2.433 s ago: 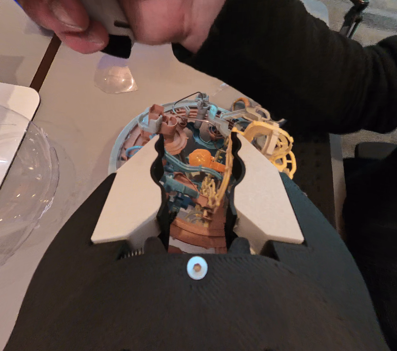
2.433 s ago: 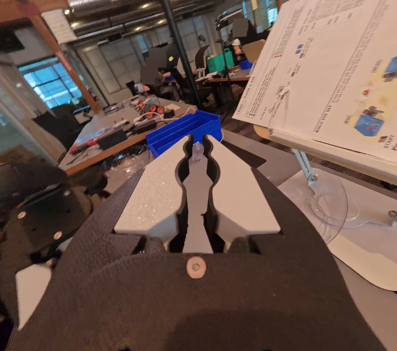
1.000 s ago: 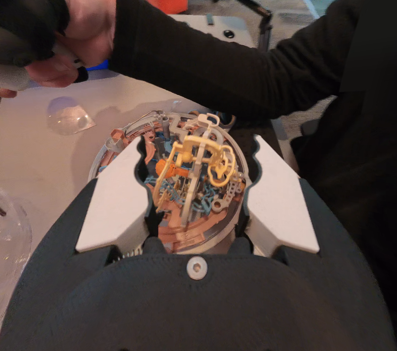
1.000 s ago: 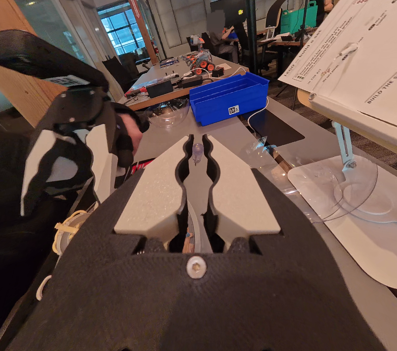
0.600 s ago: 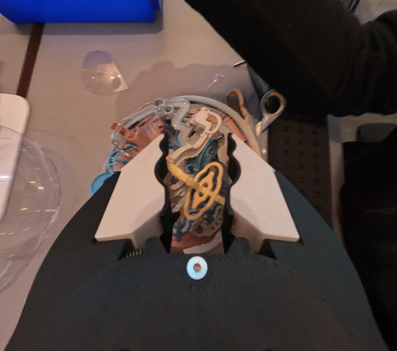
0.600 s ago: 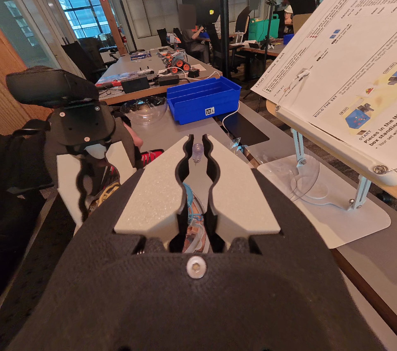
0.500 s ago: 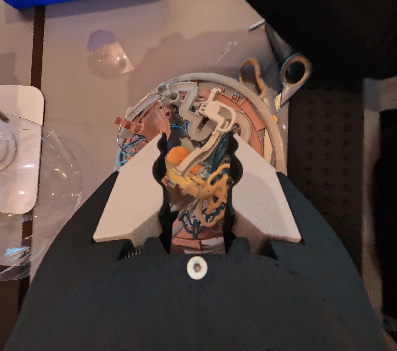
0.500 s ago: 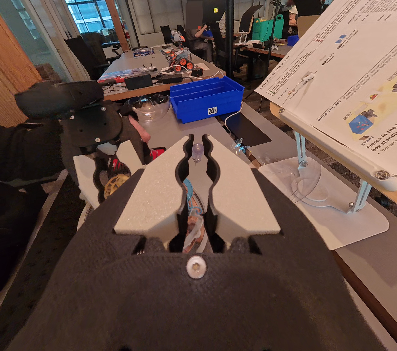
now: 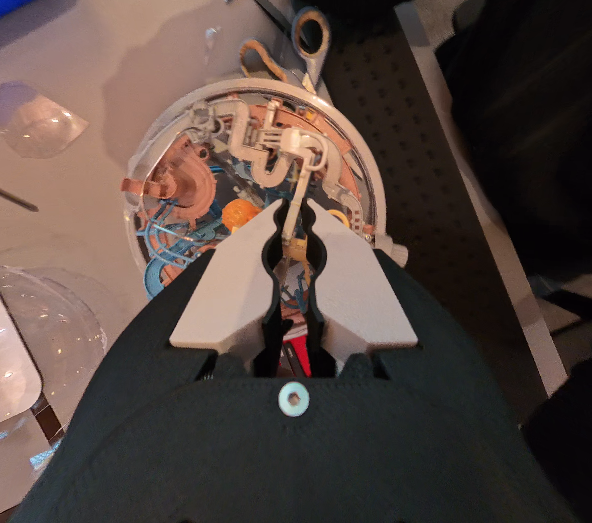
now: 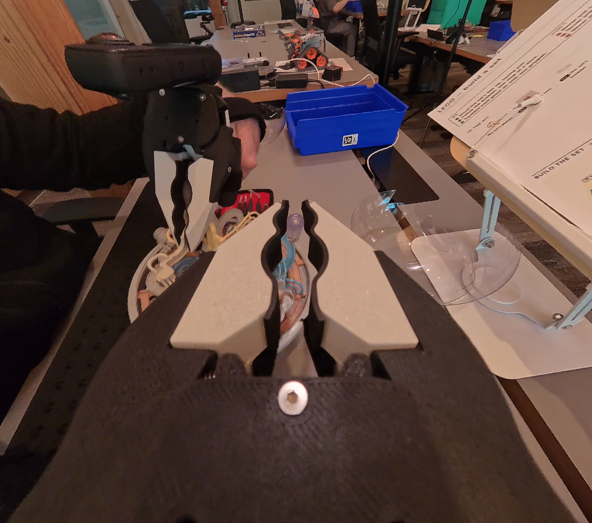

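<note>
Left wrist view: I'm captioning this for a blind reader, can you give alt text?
The left tongs are nearly closed on a pale track piece of a round marble-maze model on a grey table, with scissors behind it.

Each of the tongs has a broad black textured printed body, rounded like a shield. The left tongs (image 9: 294,209) carry two pale grey wedge-shaped fingers (image 9: 237,280) with wavy black inner edges, and a silver washer with a hex screw (image 9: 293,400) sits in the body just behind the fingers. The right tongs (image 10: 294,203) match, with a white screw (image 10: 292,397) in the same place. Seen from the right tongs, the left pair bears a black boxy camera housing (image 10: 141,67) above small silver screws. The person wears a black long sleeve (image 10: 67,145).
</note>
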